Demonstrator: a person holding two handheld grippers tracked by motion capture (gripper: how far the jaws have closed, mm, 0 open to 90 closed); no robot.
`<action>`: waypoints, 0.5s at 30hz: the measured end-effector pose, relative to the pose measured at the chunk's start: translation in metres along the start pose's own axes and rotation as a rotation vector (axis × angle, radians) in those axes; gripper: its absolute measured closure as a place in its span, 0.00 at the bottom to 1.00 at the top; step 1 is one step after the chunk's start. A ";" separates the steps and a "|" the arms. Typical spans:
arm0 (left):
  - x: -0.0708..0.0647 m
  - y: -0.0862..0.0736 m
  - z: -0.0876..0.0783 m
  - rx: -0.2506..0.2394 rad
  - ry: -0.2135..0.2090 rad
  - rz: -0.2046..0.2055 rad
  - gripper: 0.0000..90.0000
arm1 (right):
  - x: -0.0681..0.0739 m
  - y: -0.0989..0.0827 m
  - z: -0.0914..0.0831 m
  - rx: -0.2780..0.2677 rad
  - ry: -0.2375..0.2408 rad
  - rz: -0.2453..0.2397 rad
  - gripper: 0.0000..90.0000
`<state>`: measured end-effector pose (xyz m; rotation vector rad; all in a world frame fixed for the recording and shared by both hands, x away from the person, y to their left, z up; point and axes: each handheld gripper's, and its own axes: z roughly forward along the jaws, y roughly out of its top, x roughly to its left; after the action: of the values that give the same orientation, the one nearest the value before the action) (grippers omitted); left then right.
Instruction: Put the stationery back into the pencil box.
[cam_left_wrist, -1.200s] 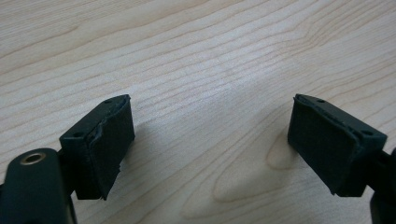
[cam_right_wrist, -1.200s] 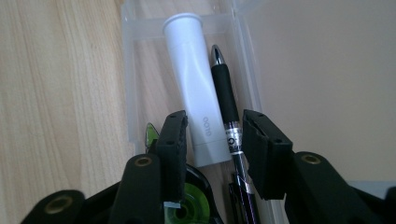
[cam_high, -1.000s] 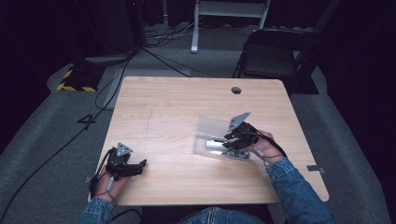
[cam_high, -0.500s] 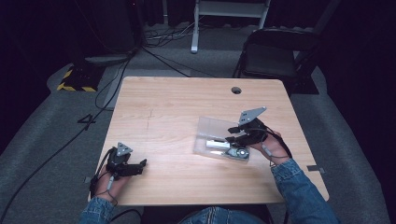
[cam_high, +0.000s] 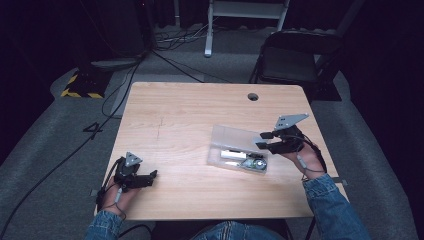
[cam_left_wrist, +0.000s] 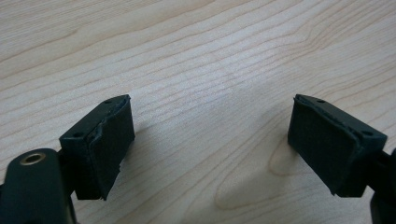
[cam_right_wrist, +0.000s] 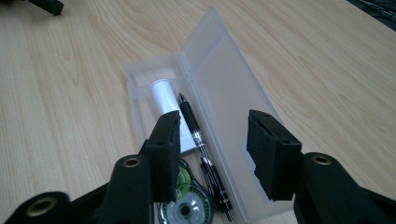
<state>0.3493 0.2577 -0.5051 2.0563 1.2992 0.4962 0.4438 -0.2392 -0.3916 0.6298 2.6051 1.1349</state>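
A clear plastic case (cam_high: 235, 150) lies open on the right half of the wooden table (cam_high: 190, 115), its lid (cam_right_wrist: 229, 88) folded flat toward the far side. Inside are a white tube (cam_right_wrist: 164, 95), a black pen (cam_right_wrist: 198, 135) and a round green-centred roll (cam_right_wrist: 187, 205). My right gripper (cam_high: 262, 140) hovers just right of the case. Its jaws (cam_right_wrist: 212, 126) are open, have just been opening, and have nothing between them. My left gripper (cam_high: 149, 177) rests near the front left corner, open over bare wood (cam_left_wrist: 210, 121).
A round hole (cam_high: 253, 96) sits near the table's far edge. Beyond the table stand a black folding chair (cam_high: 295, 60), a white stand (cam_high: 245, 10) and a yellow-and-black striped base (cam_high: 80, 85). Cables (cam_high: 165, 55) run over the grey floor.
My right gripper has lifted and drawn back to the right, away from the case's contents. The case and my left gripper have stayed put.
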 end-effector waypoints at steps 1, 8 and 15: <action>0.000 0.000 0.000 0.000 0.000 0.000 0.17 | -0.001 -0.002 -0.002 0.000 -0.006 0.006 0.61; 0.000 0.000 0.000 0.000 0.000 0.000 0.17 | -0.007 -0.015 -0.017 0.002 -0.042 0.035 0.60; 0.000 0.000 0.000 0.001 0.000 0.000 0.17 | -0.016 -0.033 -0.032 0.005 -0.085 0.076 0.57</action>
<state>0.3493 0.2578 -0.5051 2.0568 1.2993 0.4957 0.4363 -0.2872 -0.3943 0.7669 2.5329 1.0982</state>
